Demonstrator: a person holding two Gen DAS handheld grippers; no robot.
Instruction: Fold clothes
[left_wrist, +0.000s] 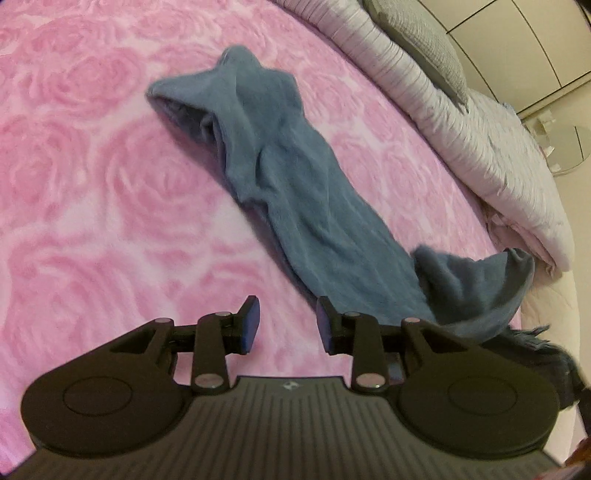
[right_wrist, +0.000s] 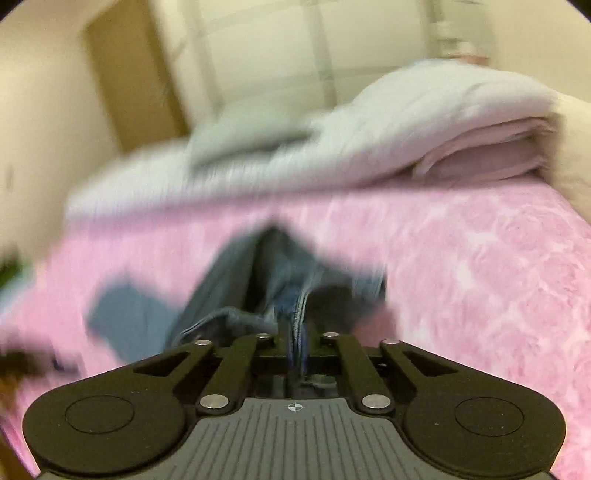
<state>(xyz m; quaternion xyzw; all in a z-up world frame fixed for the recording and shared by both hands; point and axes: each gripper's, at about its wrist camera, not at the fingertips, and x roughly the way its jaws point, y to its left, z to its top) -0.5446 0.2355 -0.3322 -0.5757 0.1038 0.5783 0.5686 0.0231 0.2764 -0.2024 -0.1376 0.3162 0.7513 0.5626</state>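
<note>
Garment (left_wrist: 295, 192): we see it on the pink bed (left_wrist: 92, 184), long axis eleven to five o'clock.
Left gripper (left_wrist: 286, 325): ours, released, garment's near end at one o'clock.
Right gripper (right_wrist: 295, 332): we clench the garment.

Right wrist view motion-blurred, blue garment (right_wrist: 221, 288) smeared, folded duvet (right_wrist: 406, 122) soft

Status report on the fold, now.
Left claw open, empty, over pink bedspread. Right claw shut on blue garment, near end lifted. Folded quilt alongside, not in the way.
</note>
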